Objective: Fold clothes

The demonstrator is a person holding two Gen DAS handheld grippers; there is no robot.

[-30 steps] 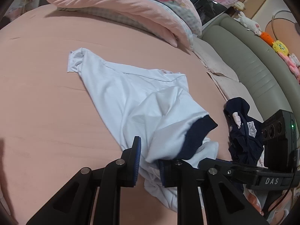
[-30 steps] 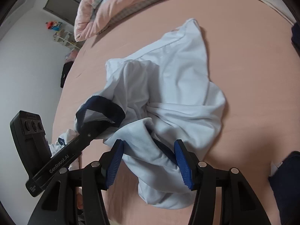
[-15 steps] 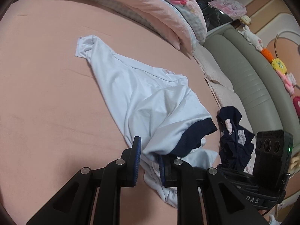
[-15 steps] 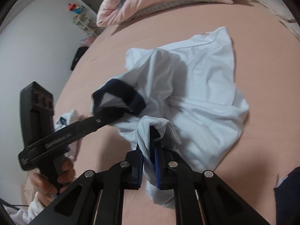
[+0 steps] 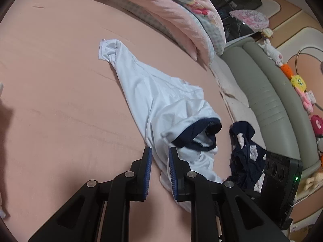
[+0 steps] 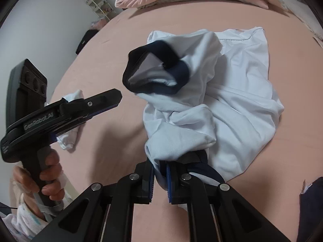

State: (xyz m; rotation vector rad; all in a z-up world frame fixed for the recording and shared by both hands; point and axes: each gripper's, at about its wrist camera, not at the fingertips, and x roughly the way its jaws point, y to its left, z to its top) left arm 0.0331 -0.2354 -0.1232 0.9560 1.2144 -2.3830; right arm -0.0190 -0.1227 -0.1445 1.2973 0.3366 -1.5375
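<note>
A white T-shirt with navy-trimmed sleeve cuffs lies crumpled on the pink bed sheet, bunched rather than spread flat, one corner trailing up toward the pink quilt at the head of the bed. One sleeve stands up as a tube, its navy cuff gaping open and showing the pale inside. The right gripper has its jaws pressed together on a thick fold of the shirt's near edge, with navy trim showing just beside the blue pads. The left gripper has its jaws narrowly parted; from the right wrist view it sits apart from the shirt, gripping nothing. A dark navy garment lies beside the shirt, near the grey-green padded bed edge.
</note>
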